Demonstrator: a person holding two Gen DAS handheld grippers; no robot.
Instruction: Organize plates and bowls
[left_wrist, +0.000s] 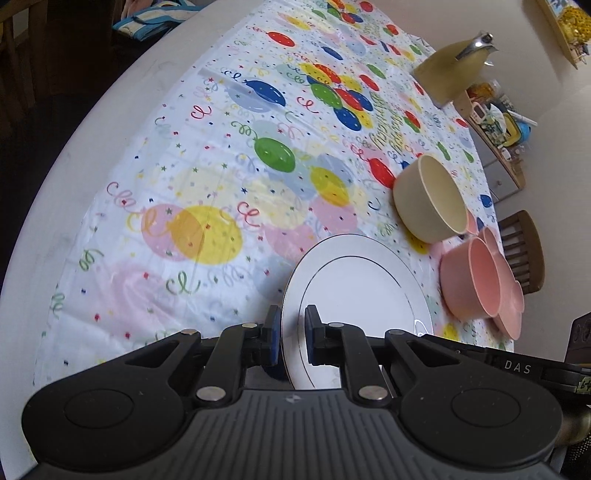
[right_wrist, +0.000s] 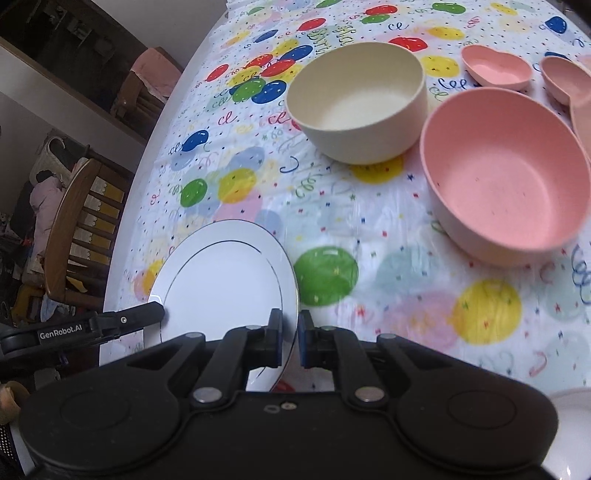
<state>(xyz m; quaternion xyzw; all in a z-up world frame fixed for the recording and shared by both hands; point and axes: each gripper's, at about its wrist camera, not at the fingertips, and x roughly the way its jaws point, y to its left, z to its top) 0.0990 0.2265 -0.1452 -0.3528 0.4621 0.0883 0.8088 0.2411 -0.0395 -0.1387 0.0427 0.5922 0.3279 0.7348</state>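
A white plate (left_wrist: 362, 280) with a thin dark ring is held over the balloon tablecloth by both grippers at once. My left gripper (left_wrist: 291, 332) is shut on its near rim. My right gripper (right_wrist: 290, 339) is shut on the opposite rim of the same plate (right_wrist: 225, 280); the left gripper's finger (right_wrist: 140, 317) shows at the plate's left edge. A cream bowl (left_wrist: 430, 199) (right_wrist: 358, 107) and a large pink bowl (left_wrist: 471, 280) (right_wrist: 506, 177) stand upright on the table beyond the plate. Two small pink heart-shaped dishes (right_wrist: 496, 70) lie behind them.
The round table (left_wrist: 55, 206) has a balloon-print cloth (left_wrist: 207, 177). A tan block with a metal piece (left_wrist: 454, 70) stands at the far side. Wooden chairs (right_wrist: 85, 225) (left_wrist: 522, 251) stand around the table. A white rim (right_wrist: 572, 424) shows at the right wrist view's lower right.
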